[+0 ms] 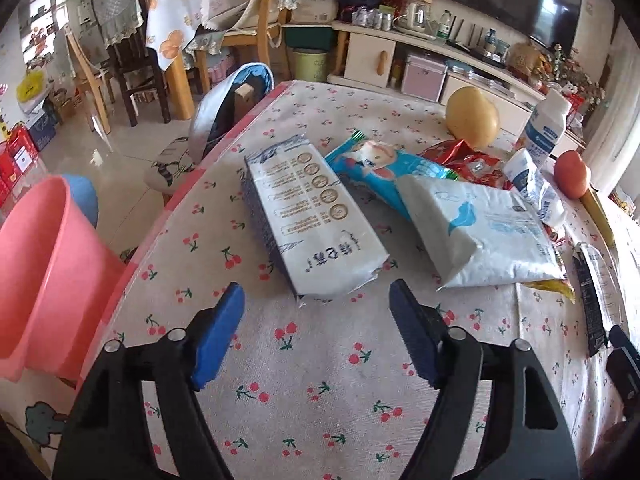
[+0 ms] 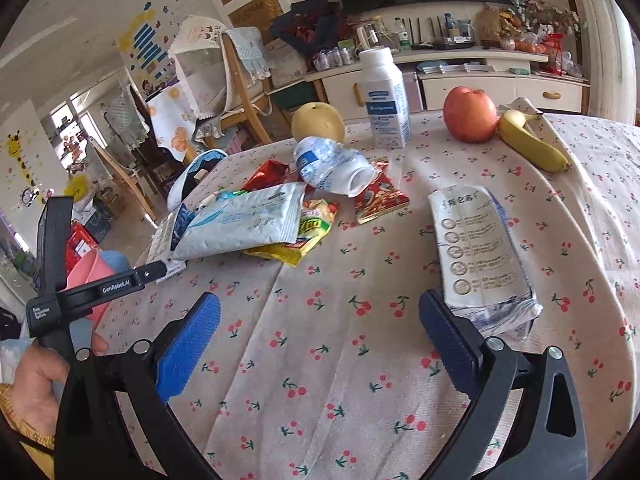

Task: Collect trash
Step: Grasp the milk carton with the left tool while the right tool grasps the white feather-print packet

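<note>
Trash lies on a cherry-print tablecloth (image 1: 320,380). My left gripper (image 1: 318,300) is open and empty, just short of a white-and-navy milk pack (image 1: 316,224). Beyond it lie a blue snack wrapper (image 1: 384,168) and a white pouch (image 1: 484,232). My right gripper (image 2: 320,316) is open and empty, with another white milk pack (image 2: 478,256) by its right finger. Further off are the white pouch (image 2: 248,224), a yellow wrapper (image 2: 308,236), a red wrapper (image 2: 380,196) and a crushed plastic bottle (image 2: 332,164). A pink bin (image 1: 44,276) stands off the table's left edge.
An upright milk bottle (image 2: 386,100), a pear (image 2: 318,122), an apple (image 2: 470,114) and a banana (image 2: 532,144) stand at the table's far side. Chairs (image 1: 132,60) and a TV cabinet (image 1: 400,60) lie beyond. The left gripper's handle (image 2: 60,280) shows in the right wrist view.
</note>
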